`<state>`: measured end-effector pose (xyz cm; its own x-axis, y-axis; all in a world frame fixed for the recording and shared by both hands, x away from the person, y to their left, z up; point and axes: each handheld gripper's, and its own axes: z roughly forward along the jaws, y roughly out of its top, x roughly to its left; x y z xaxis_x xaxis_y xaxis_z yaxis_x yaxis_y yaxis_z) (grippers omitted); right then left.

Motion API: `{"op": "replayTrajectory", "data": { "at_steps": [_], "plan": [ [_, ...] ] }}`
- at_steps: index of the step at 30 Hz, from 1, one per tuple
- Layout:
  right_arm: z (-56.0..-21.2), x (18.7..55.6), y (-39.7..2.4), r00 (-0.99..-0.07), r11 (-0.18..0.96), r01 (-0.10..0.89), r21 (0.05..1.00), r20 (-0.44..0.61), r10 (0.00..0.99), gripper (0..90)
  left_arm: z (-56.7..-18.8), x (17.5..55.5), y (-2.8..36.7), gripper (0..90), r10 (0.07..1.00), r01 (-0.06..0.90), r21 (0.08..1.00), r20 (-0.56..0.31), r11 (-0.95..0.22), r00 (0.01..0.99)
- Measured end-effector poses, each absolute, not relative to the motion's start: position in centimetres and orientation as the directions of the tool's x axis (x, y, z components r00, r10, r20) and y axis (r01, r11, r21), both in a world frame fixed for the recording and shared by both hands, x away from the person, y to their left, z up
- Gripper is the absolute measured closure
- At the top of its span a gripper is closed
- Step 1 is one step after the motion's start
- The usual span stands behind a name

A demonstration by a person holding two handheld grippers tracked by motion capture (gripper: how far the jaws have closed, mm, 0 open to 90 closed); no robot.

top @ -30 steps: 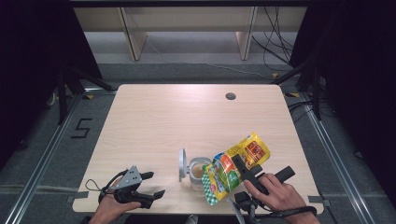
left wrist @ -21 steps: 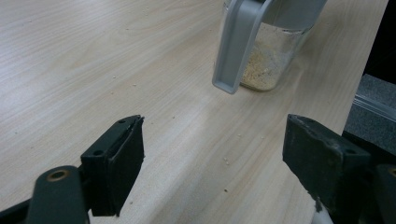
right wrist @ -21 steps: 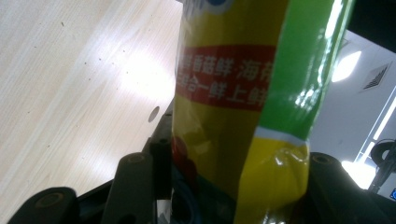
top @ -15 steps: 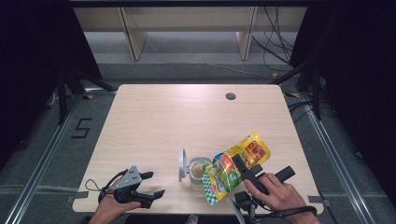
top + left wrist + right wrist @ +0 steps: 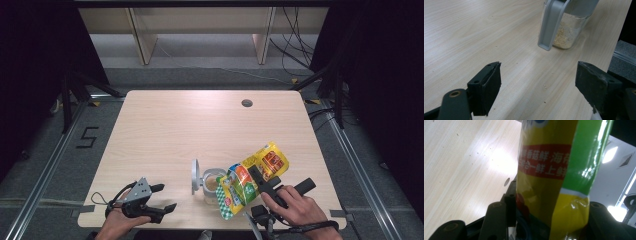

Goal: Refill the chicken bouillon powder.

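While my right gripper point(image 5: 260, 182) clamps the tilted snack bag point(image 5: 252, 179) between its jaws over the jar point(image 5: 212, 184), my left gripper point(image 5: 162, 197) rests released, near left.

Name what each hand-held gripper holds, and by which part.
Right hand-held gripper clamps the snack bag across its middle, tilted over the jar. Left hand-held gripper is open, holding nothing.

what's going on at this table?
A person's right hand-held gripper is clamped on a yellow-green snack bag, tilting it mouth-down over an open clear jar part-filled with pale crumbs, its grey lid flipped up. The left hand-held gripper rests open on the wooden table.
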<state>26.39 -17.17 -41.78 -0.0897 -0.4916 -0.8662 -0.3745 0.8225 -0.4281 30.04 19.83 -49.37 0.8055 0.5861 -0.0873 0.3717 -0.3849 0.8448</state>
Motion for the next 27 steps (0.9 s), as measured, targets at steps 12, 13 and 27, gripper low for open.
{"op": "replayTrajectory", "data": {
  "at_steps": [12, 13, 27],
  "plan": [
    [-41.52, 26.39, -17.21, -0.081, 0.815, -0.366, -0.449, -0.857, -0.509, 56.6, -49.34, 29.99, 19.82, 20.2, 0.592, 0.371, 0.845, -0.083, -0.385, 0.802],
    [-41.51, 26.38, -17.20, -0.080, 0.814, -0.366, -0.451, -0.856, -0.510, 56.6, -49.40, 30.01, 19.79, 20.2, 0.588, 0.369, 0.849, -0.088, -0.378, 0.804],
    [-41.69, 26.44, -17.22, -0.085, 0.818, -0.372, -0.439, -0.862, -0.501, 56.6, -49.38, 30.05, 19.82, 20.2, 0.588, 0.372, 0.846, -0.088, -0.383, 0.804]
  ]
}}
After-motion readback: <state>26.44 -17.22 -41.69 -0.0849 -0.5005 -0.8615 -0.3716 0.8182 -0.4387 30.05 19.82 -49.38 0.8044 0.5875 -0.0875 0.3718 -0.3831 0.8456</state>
